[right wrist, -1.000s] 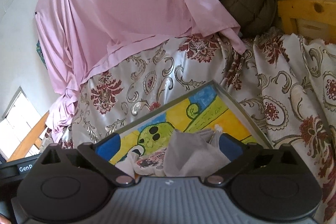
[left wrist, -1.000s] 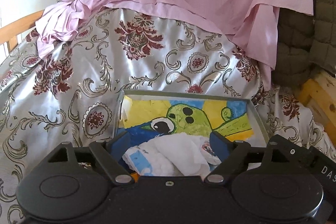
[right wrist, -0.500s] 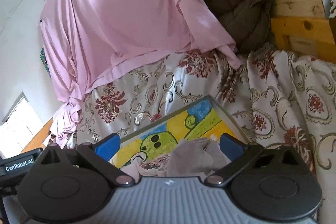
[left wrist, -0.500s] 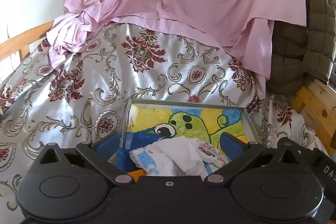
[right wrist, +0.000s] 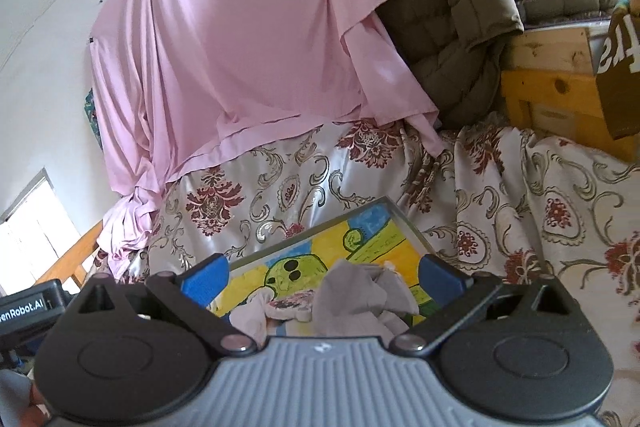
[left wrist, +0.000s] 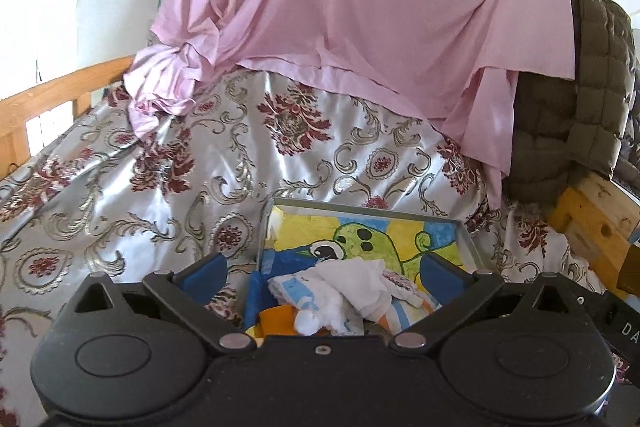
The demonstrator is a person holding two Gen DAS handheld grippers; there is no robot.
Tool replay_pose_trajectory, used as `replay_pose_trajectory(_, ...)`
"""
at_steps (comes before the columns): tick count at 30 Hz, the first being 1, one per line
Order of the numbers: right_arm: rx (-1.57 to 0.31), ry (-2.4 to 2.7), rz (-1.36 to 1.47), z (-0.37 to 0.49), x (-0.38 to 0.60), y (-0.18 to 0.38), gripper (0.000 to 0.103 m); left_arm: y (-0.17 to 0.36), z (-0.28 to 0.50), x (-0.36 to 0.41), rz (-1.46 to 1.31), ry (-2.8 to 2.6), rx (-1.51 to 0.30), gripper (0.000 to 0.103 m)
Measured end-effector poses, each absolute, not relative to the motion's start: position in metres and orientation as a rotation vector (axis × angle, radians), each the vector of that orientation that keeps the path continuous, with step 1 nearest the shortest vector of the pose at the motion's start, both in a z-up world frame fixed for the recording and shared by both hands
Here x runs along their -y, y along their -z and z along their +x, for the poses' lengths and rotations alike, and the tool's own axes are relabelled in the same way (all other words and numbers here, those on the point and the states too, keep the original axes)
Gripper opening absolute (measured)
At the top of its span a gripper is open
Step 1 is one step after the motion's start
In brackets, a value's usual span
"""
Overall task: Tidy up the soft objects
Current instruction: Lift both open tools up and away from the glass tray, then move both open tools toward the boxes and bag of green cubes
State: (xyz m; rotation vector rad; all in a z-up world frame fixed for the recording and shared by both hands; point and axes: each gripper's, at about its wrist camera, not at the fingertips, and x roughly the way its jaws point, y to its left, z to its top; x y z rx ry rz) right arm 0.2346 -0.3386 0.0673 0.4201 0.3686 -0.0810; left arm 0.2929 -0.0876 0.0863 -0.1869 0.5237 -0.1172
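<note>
Left gripper [left wrist: 324, 277]: fingers [left wrist: 204, 273] have just been opening and now stand at full spread, pads clear of the cloth. The white-and-blue cloth bundle [left wrist: 340, 293] sits between and just beyond them, not pinched.

Right gripper [right wrist: 322, 277]: fingers [right wrist: 438, 273] also wide apart, nothing clamped. They went from closed in on the cloth a second ago to well clear of it now. The grey-pink cloth pile [right wrist: 352, 297] lies loose between them.

Both views show more of the surroundings than a second ago: the tray looks smaller and further off, so both grippers have backed away and lifted a little.

My read: this is a release. The soft items are dropped in the tray [left wrist: 466, 239] with the green cartoon drawing [left wrist: 360, 241] on its floor, and both hands are retreating. That placement looks done. Whether more soft things remain to sort I can't tell from here; nothing loose shows on the bed besides the drapes.

Tray sits on the patterned satin bedspread [left wrist: 160, 195], with the pink sheet [left wrist: 360, 7] hanging behind and an olive quilted jacket [left wrist: 592, 87] to the right.

Readable text:
- "enRobot.AI" on the other gripper's body [right wrist: 28, 305] at the left edge of the right view; the first letter is cut off.
- "DA" on the other gripper's housing [left wrist: 628, 329] at the right edge of the left view; the rest is out of frame.
- Large white letters on a brown box [right wrist: 620, 67], upper right, partial and turned sideways; not legible as a word.
</note>
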Motion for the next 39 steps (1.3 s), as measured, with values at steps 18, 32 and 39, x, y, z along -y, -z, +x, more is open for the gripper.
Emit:
replay_pose_trajectory(18, -0.341, 0.052, 0.314, 0.151, 0.296, -0.070, 0.103, -0.081, 0.203, 0.062, -0.199, 0.104, -0.437, 0.102)
replay_pose_trajectory(32, -0.346, 0.060, 0.321, 0.086, 0.279, -0.068, 0.103, -0.071, 0.141, 0.048, -0.137, 0.111, -0.408, 0.102)
replay_pose_trajectory(39, -0.394, 0.077, 0.296, 0.059, 0.264, -0.059, 0.103, -0.059, 0.121, 0.034, -0.122, 0.111, -0.411, 0.102)
